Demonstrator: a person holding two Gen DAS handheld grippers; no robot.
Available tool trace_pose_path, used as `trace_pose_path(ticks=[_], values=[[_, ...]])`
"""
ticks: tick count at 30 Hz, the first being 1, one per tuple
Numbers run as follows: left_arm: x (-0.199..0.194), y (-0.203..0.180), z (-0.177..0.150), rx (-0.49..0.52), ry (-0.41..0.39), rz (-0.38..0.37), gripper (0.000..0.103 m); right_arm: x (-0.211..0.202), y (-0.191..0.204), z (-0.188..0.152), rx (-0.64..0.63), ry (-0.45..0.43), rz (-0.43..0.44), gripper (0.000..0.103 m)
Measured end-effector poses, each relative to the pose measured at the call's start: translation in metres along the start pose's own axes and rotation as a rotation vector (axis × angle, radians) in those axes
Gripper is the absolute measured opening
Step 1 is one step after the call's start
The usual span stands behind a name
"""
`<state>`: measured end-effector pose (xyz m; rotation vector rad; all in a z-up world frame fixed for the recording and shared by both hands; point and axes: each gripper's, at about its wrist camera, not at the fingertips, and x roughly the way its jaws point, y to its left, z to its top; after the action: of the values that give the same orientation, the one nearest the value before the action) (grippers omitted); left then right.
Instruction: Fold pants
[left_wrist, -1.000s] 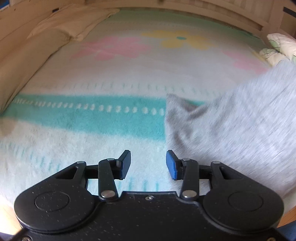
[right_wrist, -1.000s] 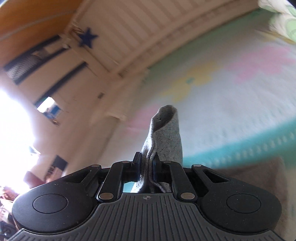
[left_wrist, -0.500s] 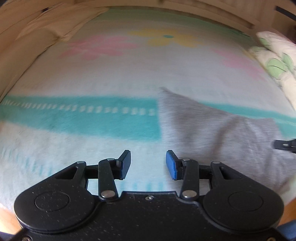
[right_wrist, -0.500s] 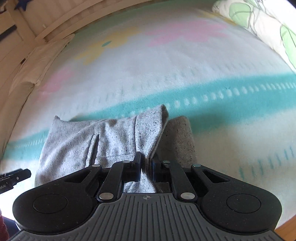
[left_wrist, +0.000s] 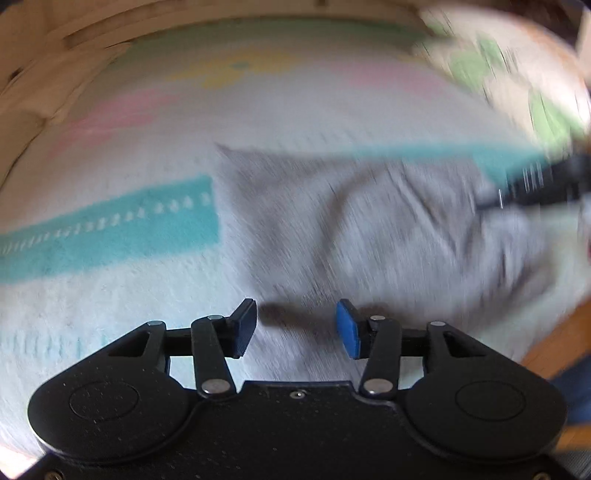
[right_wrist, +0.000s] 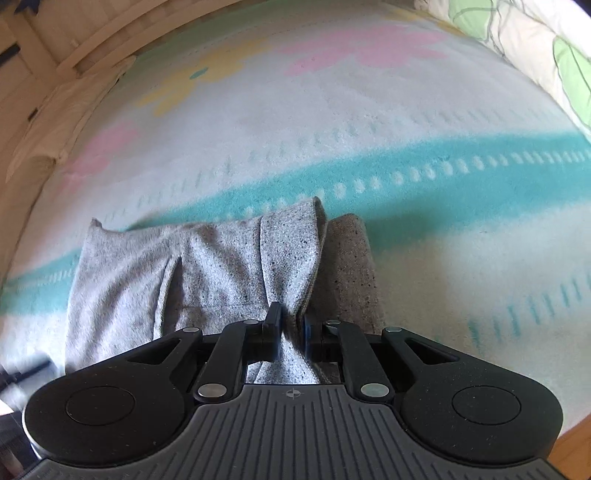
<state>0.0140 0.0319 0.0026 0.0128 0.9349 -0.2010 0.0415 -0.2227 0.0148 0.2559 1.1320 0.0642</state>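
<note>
Grey speckled pants lying on the floral blanket, right gripper pinching a bunched fold, left gripper spread wide above the fabric, empty, left view blurred.

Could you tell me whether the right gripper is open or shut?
Shut: the right gripper pinches a bunch of the pants between its pads.

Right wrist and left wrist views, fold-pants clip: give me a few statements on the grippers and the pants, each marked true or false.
1. The right gripper is shut on the grey pants. True.
2. The left gripper grips the pants. False: it is open, with nothing between its fingers.
3. The pants lie on a blanket with a teal stripe. True.
4. The pants are blue denim. False: grey speckled knit.
</note>
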Motion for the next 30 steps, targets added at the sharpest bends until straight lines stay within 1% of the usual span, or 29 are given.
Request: trace_pose_path(ticks=[1,3,5,8,11,14,17,19,23,25,30], values=[[-0.002,0.006,0.006,-0.026,-0.029,0.015,0.055,0.001,0.003,-0.001,-0.019,-0.001,-0.012,0.011],[0.002,0.015,0.024,-0.054,-0.054,0.052,0.055,0.003,0.007,-0.002,-0.052,-0.002,-0.035,0.011],[0.011,0.020,0.037,-0.083,-0.050,0.070,0.055,0.002,0.010,-0.003,-0.073,-0.005,-0.046,0.011],[0.032,0.020,0.051,-0.122,-0.012,0.078,0.055,0.001,0.008,-0.003,-0.067,-0.006,-0.038,0.011],[0.046,0.016,0.048,-0.143,0.031,0.077,0.055,0.002,0.003,-0.003,-0.053,-0.002,-0.027,0.011],[0.058,0.010,0.045,-0.131,0.082,0.090,0.056,0.004,0.001,-0.002,-0.050,0.000,-0.021,0.012],[0.069,0.003,0.043,-0.107,0.101,0.121,0.057,0.005,0.000,-0.002,-0.046,0.001,-0.015,0.012],[0.071,0.002,0.042,-0.101,0.102,0.139,0.060,0.005,-0.002,-0.002,-0.042,0.001,-0.009,0.012],[0.077,0.008,0.044,-0.153,0.121,0.129,0.062,0.006,-0.005,-0.001,-0.032,0.002,-0.002,0.012],[0.081,0.013,0.046,-0.181,0.132,0.130,0.069,0.006,-0.005,-0.001,-0.033,0.001,-0.001,0.012],[0.092,0.023,0.050,-0.224,0.145,0.120,0.075,0.006,-0.005,-0.002,-0.037,-0.004,0.000,0.013]])
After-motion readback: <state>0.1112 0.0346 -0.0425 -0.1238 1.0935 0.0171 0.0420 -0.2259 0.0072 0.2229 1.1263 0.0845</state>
